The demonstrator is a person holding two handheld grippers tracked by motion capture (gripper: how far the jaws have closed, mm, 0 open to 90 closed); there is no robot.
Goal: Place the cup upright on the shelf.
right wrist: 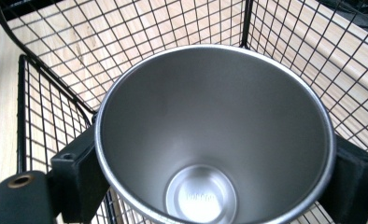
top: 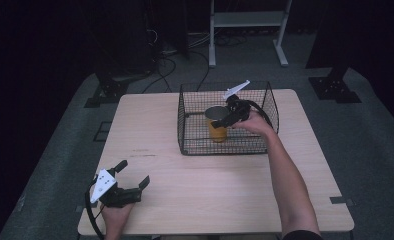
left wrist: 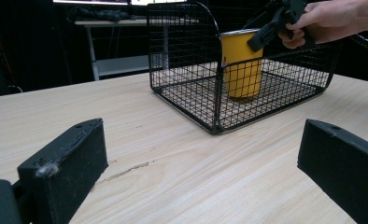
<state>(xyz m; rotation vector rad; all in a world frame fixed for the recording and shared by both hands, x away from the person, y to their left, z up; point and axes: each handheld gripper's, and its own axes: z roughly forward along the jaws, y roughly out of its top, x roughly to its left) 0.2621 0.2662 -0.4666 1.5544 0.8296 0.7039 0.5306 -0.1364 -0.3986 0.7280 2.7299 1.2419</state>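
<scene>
Yellow on the outside and bare steel within, the cup (top: 216, 125) stands upright inside the black wire basket (top: 195, 145), near the basket's middle and apart from its walls. The right hand-held gripper (top: 224, 120) reaches down over the basket's rim from the person's side, and its two black jaws sit on either side of the cup just below the lip, pinching it. In the right gripper view the cup's open mouth (right wrist: 215, 135) faces the camera, with a jaw pressed to each flank and the basket's mesh (right wrist: 56, 84) all around. In the left gripper view the cup's yellow wall (left wrist: 242, 65) shows through the basket's near corner (left wrist: 215, 93), with the right hand (left wrist: 329, 21) above it, and whether its base touches the basket floor cannot be told.

Well apart from the basket, toward the near left corner of the pale wooden table (top: 225, 195), the left hand-held gripper (top: 133, 173) rests low over the wood. Its jaws are spread wide with nothing between them, pointing toward the basket.
</scene>
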